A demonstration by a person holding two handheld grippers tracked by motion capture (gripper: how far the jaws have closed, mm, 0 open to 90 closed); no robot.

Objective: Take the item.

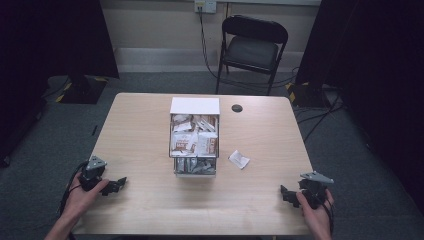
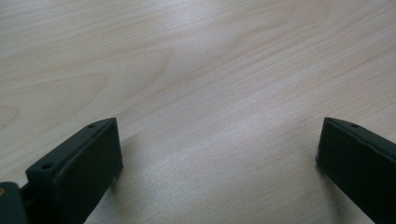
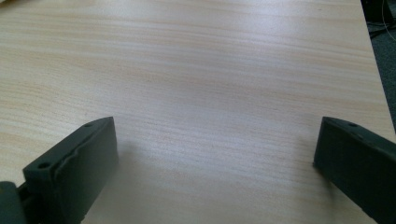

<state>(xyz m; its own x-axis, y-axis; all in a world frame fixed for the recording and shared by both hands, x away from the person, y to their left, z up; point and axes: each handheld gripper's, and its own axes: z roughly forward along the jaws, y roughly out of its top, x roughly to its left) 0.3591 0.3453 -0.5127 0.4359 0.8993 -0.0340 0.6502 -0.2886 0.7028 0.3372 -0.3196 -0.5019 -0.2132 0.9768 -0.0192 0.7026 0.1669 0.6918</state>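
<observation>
A small clear drawer unit (image 1: 194, 137) with a white top stands in the middle of the wooden table (image 1: 145, 200). Its drawers are pulled out and hold several sachets. One loose white sachet (image 1: 239, 159) lies on the table just right of the unit. My left gripper (image 1: 120, 183) rests near the front left edge, held in a hand, its jaws wide apart over bare wood (image 2: 219, 140). My right gripper (image 1: 284, 194) sits low near the front right edge, also open, with nothing between its jaws (image 3: 215, 135).
A round dark cable port (image 1: 237, 108) is set into the table behind the unit. A black folding chair (image 1: 252, 47) stands beyond the far edge, with dark stands (image 1: 80, 87) and cables on the grey carpet to either side.
</observation>
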